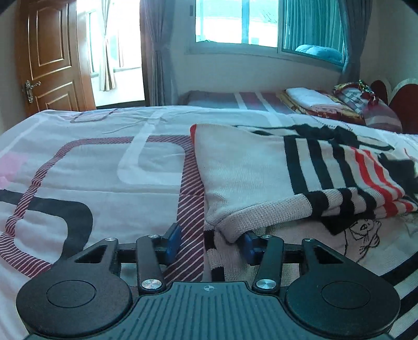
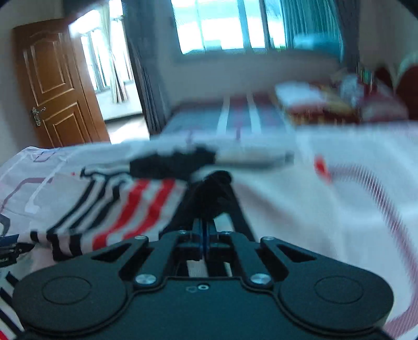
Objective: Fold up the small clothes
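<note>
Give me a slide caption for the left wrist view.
Left hand-held gripper, jaws apart, at the folded corner of a striped knit sweater on a patterned bedspread.

We count one striped knit garment (image 1: 300, 180) on the bed (image 1: 104, 162) — cream with black and red bands, its near edge doubled over. Two grippers in play: the left gripper (image 1: 213, 239) in its own view, the right gripper (image 2: 206, 235) in its own. One wooden door (image 1: 52, 55), and we see one handle on it. One wide window (image 1: 250, 23) with two grey curtains (image 1: 156, 52) flanking it. Far end of the bed — one stack of folded bedding (image 1: 311, 100), pieces too bunched to number.
</note>
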Demonstrator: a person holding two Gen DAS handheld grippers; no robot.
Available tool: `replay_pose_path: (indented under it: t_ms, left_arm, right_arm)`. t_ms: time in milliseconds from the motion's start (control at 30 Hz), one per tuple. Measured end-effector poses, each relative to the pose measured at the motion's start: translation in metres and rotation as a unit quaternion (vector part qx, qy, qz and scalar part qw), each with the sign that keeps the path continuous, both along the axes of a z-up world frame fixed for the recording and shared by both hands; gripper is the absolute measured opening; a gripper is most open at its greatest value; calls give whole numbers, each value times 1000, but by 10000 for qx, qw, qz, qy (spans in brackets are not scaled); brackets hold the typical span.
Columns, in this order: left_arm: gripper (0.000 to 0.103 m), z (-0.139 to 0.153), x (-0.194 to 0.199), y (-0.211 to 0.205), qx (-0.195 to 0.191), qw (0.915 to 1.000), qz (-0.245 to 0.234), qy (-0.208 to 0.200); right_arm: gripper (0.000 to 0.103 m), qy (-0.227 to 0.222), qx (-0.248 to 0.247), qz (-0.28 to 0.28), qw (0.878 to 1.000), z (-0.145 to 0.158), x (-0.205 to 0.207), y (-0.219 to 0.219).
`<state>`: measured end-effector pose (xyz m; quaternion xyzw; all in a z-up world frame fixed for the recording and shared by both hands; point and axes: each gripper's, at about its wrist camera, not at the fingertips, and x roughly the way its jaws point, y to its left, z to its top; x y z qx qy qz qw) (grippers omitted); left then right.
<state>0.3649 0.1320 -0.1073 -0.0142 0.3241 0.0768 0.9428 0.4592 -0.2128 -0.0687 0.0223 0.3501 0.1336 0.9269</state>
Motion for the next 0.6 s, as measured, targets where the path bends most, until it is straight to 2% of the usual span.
replay_pose_path:
  t_ms: [67,133,233,367,400,433,600]
  left_arm:
    - [49,3,0,-1,60,10000,-71,-30]
    - [49,1,2,2,24,9999,-112,19]
    - [49,-1,5,9,-192,9998,-57,39]
    - [49,-2,6,12,-305,9995,-32,36]
    - [49,-3,7,14,-345,9994,-28,41]
    - [49,-3,7,15,-380,9993,-29,46]
    - [49,-4,11,16,-394,9992,-63,79]
  right_arm:
    - [17,230,236,-105,9994,-6,1,-10]
    - [27,200,586,-347,9975,-5,-3,-25]
    - [32,393,1260,-598,9894,-10,7,-45]
    - [24,571,1745,-612,9811,-20,16,-56]
    - [19,548,1793,-557,9807,-20,15,-56]
    - [4,514,1803,-492,9810,-20,15,-57]
    - [4,98,1842,-475,9817,1,-1,-64]
